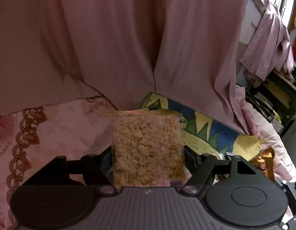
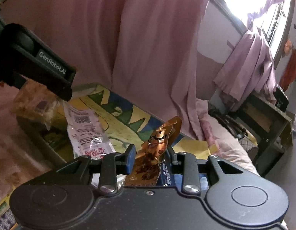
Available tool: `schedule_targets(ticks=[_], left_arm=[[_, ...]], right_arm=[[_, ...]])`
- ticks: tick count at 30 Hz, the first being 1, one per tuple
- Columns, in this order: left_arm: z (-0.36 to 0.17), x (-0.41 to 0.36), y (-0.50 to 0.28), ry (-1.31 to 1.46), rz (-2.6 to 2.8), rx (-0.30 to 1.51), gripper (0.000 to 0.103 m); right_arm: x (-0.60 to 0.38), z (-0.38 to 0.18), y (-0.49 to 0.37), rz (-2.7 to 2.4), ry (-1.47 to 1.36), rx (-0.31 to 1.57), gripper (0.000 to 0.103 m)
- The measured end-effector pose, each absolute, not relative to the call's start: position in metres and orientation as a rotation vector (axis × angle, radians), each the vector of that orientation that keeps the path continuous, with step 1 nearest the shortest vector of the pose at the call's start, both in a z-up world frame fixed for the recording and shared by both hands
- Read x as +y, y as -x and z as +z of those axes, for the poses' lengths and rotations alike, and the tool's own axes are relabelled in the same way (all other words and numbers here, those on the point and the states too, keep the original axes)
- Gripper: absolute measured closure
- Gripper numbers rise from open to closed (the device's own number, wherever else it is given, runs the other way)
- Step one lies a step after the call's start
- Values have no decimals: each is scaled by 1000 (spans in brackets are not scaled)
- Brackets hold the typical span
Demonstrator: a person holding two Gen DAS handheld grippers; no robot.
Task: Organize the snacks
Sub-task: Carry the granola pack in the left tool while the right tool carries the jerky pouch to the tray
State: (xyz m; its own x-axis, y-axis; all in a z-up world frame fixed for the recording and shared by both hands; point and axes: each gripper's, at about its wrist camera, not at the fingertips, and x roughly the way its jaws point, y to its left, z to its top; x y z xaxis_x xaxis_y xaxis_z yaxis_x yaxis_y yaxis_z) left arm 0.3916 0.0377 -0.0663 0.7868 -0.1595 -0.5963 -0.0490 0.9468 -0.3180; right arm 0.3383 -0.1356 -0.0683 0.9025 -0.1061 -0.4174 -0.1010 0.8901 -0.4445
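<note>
Clear crumb packet [image 1: 147, 149] pinched in left claw [image 1: 148, 161], orange wrapper [image 2: 151, 159] in right claw [image 2: 150, 158]

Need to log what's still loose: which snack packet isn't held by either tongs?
The clear-and-white packet with the barcode and red lettering, lying on the patterned surface. The crumbly rice-cake packet is in the left tongs; the orange-brown packet in the right tongs.

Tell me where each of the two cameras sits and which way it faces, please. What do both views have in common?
Left wrist: sits behind the left gripper, facing the pink curtain; its jaws hold a clear packet of puffed grains.
Right wrist: sits behind the right gripper, facing the curtain and a window; its jaws grip an orange snack packet, and the left gripper shows at upper left.
Shared: the curtain, the patterned blue-yellow board, the orange packet.
</note>
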Motion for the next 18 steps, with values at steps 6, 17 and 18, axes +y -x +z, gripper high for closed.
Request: schedule_targets(ticks=[6,17,18], left_arm=[[-70,25,-394,271,-66,662,26],[-71,19,-397,248,-94,682,25],[-72,19,-397,248,-94,685,25]], right_arm=[[-134,-83,-351,3,454,504,68],[-136,-96,-355,1,429,548,68],[-136,-96,-355,2,427,549,68]])
